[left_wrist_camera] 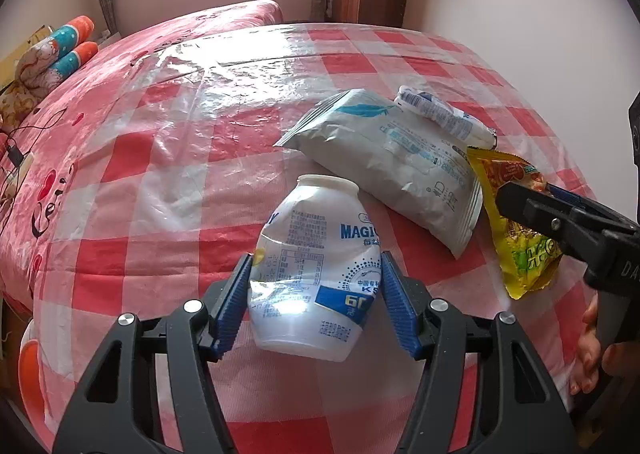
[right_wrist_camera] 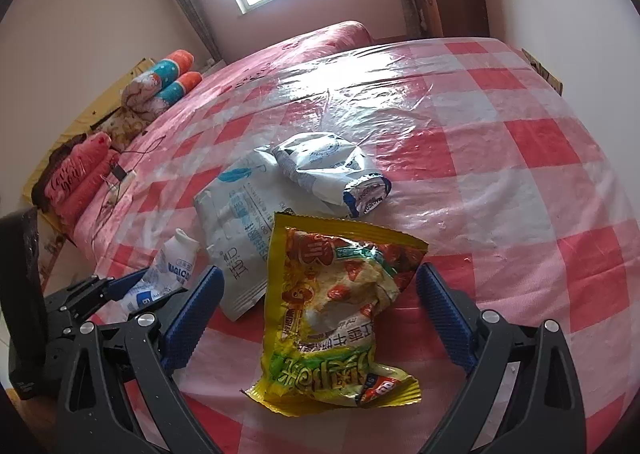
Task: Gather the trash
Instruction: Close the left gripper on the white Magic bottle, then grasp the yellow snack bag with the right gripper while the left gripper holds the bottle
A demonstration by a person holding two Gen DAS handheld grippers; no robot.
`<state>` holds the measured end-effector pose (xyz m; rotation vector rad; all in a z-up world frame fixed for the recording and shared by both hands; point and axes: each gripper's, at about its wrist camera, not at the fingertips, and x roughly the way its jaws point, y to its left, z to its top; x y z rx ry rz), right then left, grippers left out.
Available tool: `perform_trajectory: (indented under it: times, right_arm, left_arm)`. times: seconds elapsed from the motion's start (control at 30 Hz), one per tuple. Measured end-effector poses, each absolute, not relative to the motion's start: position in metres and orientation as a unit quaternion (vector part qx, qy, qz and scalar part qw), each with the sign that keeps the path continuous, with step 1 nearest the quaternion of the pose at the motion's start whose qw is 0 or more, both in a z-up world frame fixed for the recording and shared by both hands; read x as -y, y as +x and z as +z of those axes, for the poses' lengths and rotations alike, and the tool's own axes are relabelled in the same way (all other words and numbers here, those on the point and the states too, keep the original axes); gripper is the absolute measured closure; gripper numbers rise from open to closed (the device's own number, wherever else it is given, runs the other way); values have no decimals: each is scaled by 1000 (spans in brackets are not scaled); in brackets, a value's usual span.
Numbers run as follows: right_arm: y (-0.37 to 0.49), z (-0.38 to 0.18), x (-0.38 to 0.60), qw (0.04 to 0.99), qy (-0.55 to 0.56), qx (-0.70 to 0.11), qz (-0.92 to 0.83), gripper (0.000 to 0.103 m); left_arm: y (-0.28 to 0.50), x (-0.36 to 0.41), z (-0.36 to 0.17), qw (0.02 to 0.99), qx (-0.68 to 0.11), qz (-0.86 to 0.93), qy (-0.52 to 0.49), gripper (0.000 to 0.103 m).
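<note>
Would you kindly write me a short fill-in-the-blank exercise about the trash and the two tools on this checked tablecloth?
1. The left tool is shut on a crushed white ____.
2. The yellow snack wrapper lies between the pads of the ____ tool, which is open.
3. The tablecloth is checked white and ____.
4. The large white pouch bears a blue ____ print.

Missing words: bottle; right; red; feather

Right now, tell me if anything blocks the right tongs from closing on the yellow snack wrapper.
Nothing visible does. The right tongs stand open with the yellow snack wrapper lying flat between the fingers on the checked tablecloth. The white pouch touches only the wrapper's far corner, outside the closing path.
</note>
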<state>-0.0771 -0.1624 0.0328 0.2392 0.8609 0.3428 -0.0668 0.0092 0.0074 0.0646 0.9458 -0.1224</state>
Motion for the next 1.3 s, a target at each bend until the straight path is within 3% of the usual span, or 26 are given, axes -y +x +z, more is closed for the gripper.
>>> perform_trajectory:
  times: [0.43, 0.53, 0.87, 1.3]
  right_arm:
    - [-75, 33, 151, 891, 65, -422, 156, 8]
    - [-76, 33, 151, 893, 56, -420, 151, 21]
    - [-76, 32, 153, 895, 42, -419, 144, 37]
    - [-79, 36, 154, 898, 46, -409, 157, 44]
  left_arm:
    - [-71, -18, 10, 893, -446, -60, 14, 40]
    - [-71, -19, 11, 893, -445, -62, 11, 40]
    - [-77, -24, 12, 894, -442, -69, 4, 40]
    - [-85, -34, 15, 896, -437, -77, -11, 40]
